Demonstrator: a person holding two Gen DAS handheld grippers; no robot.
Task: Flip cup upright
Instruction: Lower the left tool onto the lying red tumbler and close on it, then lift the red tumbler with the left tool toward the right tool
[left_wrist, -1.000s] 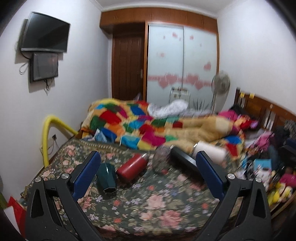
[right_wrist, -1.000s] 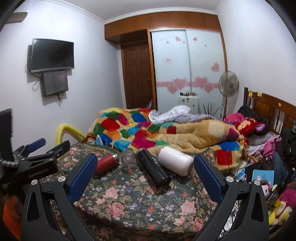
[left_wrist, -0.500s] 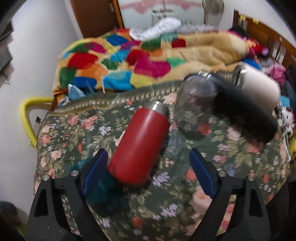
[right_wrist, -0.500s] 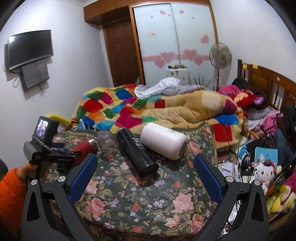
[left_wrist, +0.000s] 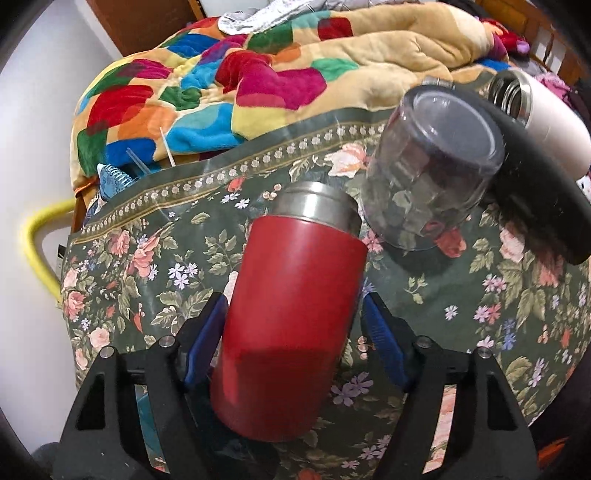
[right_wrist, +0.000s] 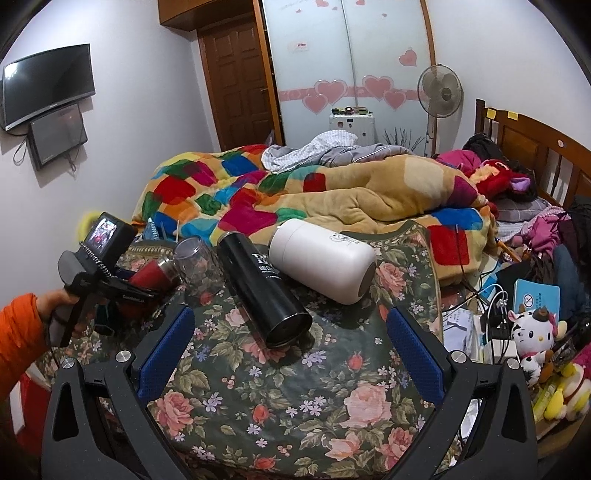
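A red steel cup (left_wrist: 291, 310) lies on its side on the floral cloth (left_wrist: 498, 302), steel rim pointing away. My left gripper (left_wrist: 293, 325) has its blue fingers (left_wrist: 207, 336) against both flanks of the cup and is shut on it. In the right wrist view the red cup (right_wrist: 151, 277) shows at far left, partly hidden by the left gripper. My right gripper (right_wrist: 290, 343) is open and empty above the cloth, short of the black flask (right_wrist: 264, 291).
A clear glass (left_wrist: 432, 166) stands upside down just right of the red cup. A black flask (left_wrist: 539, 199) and a white flask (right_wrist: 321, 258) lie on their sides. A teal cup (left_wrist: 142, 406) sits by my left fingers. A patchwork quilt (right_wrist: 295, 192) lies behind.
My left gripper dropped down and forward over the red cup and closed its fingers on it. My right gripper shifted slightly right and stayed open.
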